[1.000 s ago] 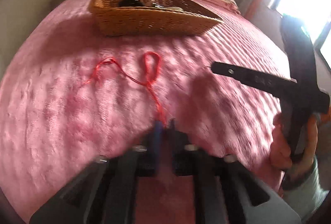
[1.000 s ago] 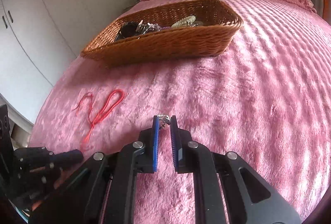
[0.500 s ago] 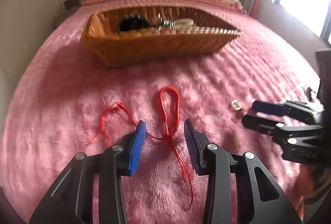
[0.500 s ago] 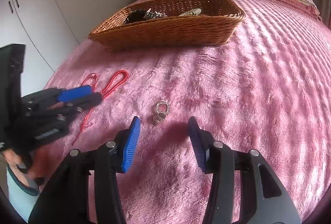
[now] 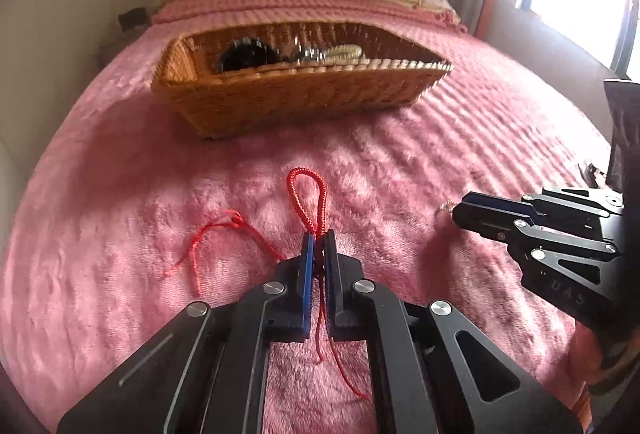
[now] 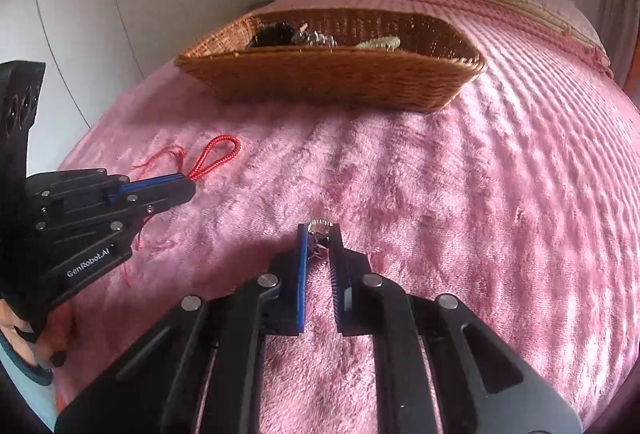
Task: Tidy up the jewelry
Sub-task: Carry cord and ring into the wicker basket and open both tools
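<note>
The left gripper [image 5: 319,234] is pinching the red cord [image 5: 308,193] between its two blue pads; its jaws have just been closing, and now they are standing narrow with the cord pressed in the gap. The braided loop of the cord is sticking out just in front of the fingertips and is lying flat on the pink blanket [image 5: 440,161]. The thin loose strands are spreading to the left of the fingers, and two thin ends are trailing back under the gripper, between its arms.

The right gripper [image 6: 319,230] is also standing narrow. Its jaws have just been closing too, and they are now gripping the small silver ring [image 6: 319,225] at the very tips. The ring is peeking out a little in front of the pads and is touching the blanket.

The two grippers are lying side by side, near each other but apart, both pointing toward the wicker basket [image 6: 332,81]. The basket is sitting well ahead of both fingertips, farther up the bed, and it is holding some dark and silver pieces of jewelry [image 6: 316,35], too small to tell exactly.
</note>
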